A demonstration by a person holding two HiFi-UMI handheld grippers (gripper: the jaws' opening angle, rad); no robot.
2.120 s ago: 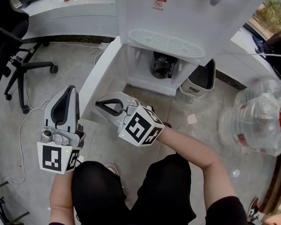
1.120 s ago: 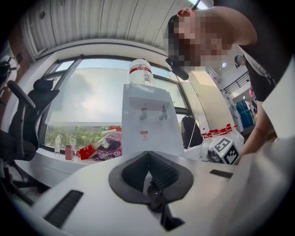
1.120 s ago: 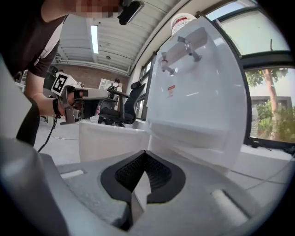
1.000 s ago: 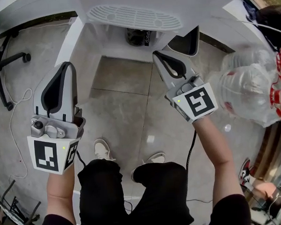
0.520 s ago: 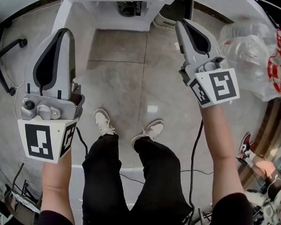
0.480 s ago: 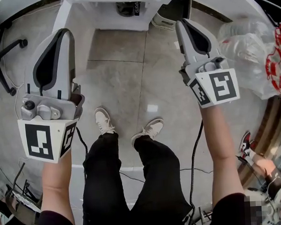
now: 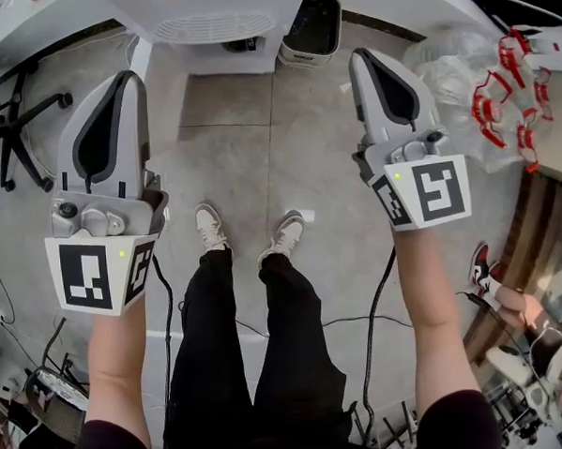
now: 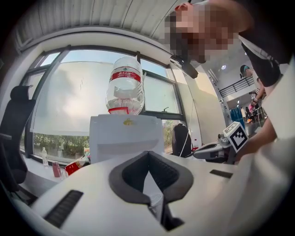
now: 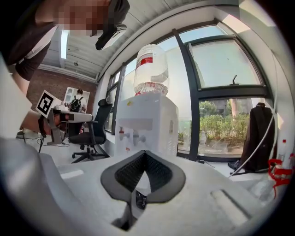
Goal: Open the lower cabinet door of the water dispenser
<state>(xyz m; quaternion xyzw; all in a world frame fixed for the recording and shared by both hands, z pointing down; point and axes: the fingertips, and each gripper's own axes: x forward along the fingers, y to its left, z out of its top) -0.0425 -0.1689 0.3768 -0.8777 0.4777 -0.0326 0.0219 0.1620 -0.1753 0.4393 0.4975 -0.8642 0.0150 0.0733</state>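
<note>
The white water dispenser [image 7: 216, 23] stands at the top of the head view, seen from above. Its lower cabinet door [image 7: 142, 55] shows as a white edge swung out at its left. Both grippers are held high and level, well back from it. My left gripper [image 7: 129, 78] is shut with nothing in it. My right gripper [image 7: 359, 55] is shut and holds nothing too. The left gripper view faces the dispenser [image 8: 126, 134] and the bottle [image 8: 123, 85] on top of it. Looking along the right gripper, I see the dispenser [image 9: 148, 123] with its taps and bottle [image 9: 150, 68].
A dark waste bin [image 7: 310, 24] stands right of the dispenser. Empty water bottles with red handles [image 7: 485, 81] lie at the right. An office chair [image 7: 8, 116] is at the left. Cables run over the floor by the person's feet [image 7: 209, 228].
The person has stood up from a crouch. Both grippers have risen away from the dispenser, which now sits smaller at the top of the view. The jaws stayed shut.
</note>
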